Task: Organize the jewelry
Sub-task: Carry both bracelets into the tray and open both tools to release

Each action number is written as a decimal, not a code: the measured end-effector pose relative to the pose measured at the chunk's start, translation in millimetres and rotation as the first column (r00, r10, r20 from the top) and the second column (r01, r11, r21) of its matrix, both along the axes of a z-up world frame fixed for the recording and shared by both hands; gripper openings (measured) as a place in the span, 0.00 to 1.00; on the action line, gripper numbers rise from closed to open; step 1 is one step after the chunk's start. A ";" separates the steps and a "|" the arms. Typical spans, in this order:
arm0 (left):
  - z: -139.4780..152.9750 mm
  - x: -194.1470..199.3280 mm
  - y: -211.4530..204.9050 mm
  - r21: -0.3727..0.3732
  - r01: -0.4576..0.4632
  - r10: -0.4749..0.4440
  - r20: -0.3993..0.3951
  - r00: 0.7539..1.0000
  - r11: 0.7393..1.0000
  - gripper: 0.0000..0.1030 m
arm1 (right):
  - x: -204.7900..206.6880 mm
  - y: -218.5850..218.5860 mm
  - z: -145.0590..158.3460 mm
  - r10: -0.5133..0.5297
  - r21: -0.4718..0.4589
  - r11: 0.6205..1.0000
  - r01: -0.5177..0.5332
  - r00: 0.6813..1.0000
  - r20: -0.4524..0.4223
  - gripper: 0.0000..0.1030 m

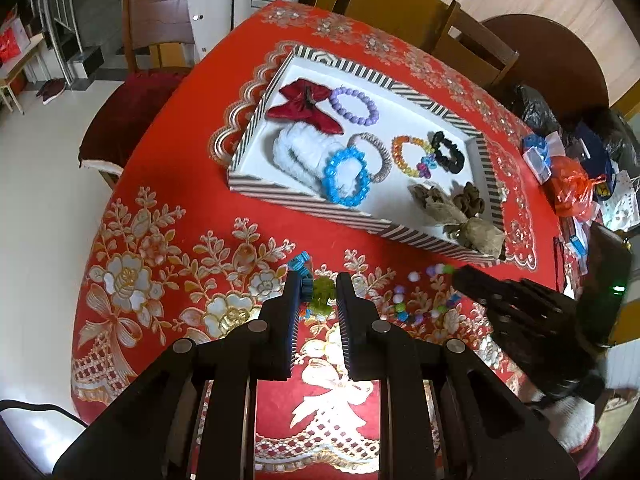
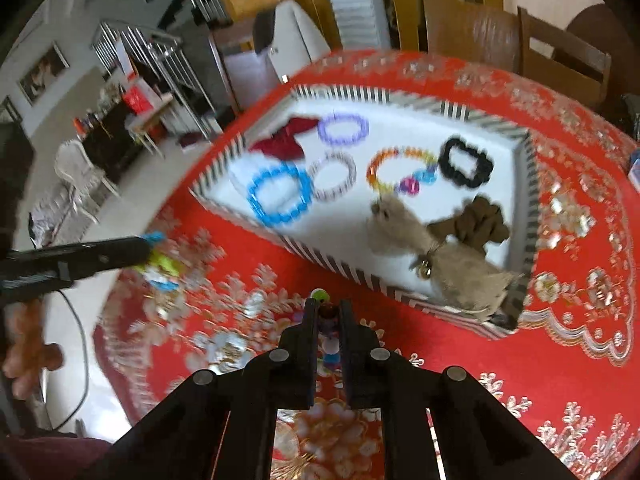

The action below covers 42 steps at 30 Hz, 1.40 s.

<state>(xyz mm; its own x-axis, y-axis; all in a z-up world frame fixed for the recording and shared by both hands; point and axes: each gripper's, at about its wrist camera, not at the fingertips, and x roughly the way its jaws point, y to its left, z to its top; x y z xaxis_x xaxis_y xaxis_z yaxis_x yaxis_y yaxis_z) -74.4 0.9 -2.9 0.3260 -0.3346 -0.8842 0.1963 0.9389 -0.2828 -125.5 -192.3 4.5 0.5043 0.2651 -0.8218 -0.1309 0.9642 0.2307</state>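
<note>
Pom-pom strand (image 2: 330, 336) lengthwise between right claw (image 2: 329, 312)

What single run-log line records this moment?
left tool: shut on green-and-blue bead bracelet | right tool: shut on multicoloured bead string

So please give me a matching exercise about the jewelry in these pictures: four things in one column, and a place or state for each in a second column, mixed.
Things:
1. blue bracelet
2. black scrunchie
3. green and blue bracelet
4. multicolour bead string

Places or states:
A. in the right gripper
B. lying partly on the white fluffy piece
C. in the left gripper
D. beside the orange bracelet

Pairs: 1-B, 2-D, 3-C, 4-A
</note>
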 end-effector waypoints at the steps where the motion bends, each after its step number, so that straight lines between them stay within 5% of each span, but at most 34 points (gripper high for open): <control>1: 3.4 -0.1 -1.5 0.000 0.003 -0.003 0.008 1.000 1.000 0.16 | 0.6 1.1 6.4 0.000 0.000 1.000 0.000 1.000 0.011 0.08; 10: 34.9 2.9 -24.7 0.027 0.054 -0.056 0.099 0.993 0.998 0.16 | -2.5 -8.8 51.1 -0.034 -0.012 0.999 0.036 0.994 0.100 0.08; 20: 51.5 14.2 -49.6 0.060 0.108 -0.117 0.167 0.979 0.992 0.16 | 8.7 -24.1 68.3 -0.063 -0.029 0.997 0.067 0.990 0.129 0.08; 42: 36.4 63.9 -97.0 0.052 0.166 -0.171 0.118 0.978 0.985 0.16 | 80.6 -53.8 59.2 -0.093 -0.035 0.995 0.096 0.992 0.090 0.08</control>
